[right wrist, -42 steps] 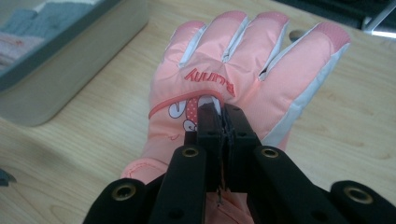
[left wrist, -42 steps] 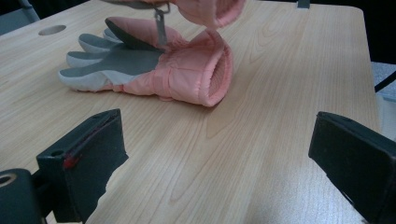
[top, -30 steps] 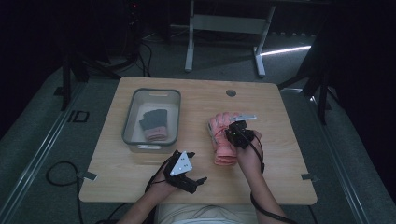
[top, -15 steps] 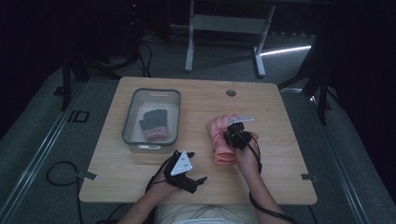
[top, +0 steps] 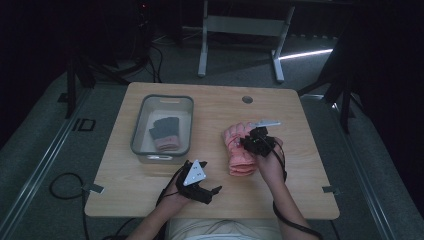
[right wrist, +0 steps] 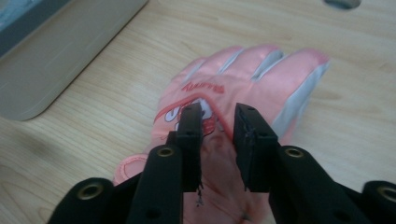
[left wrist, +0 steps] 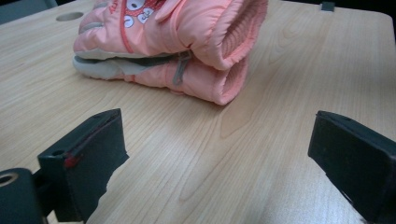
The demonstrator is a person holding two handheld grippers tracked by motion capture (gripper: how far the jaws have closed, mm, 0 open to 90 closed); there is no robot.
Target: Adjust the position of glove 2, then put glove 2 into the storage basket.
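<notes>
One dark glove [top: 165, 132] already lies in the grey tub [top: 138, 131]; the pink gloves [top: 240, 149] sit stacked on the worktop [top: 300, 165], not yet moved; the right claw [right wrist: 217, 122] has just been opening, jaws slightly apart over the top glove, gripping nothing; the left claw [left wrist: 219, 154] waits wide open and empty nearby.

Right tongs [top: 248, 141] have just been opening, jaws slightly apart; left tongs [top: 216, 190] gape wide
</notes>
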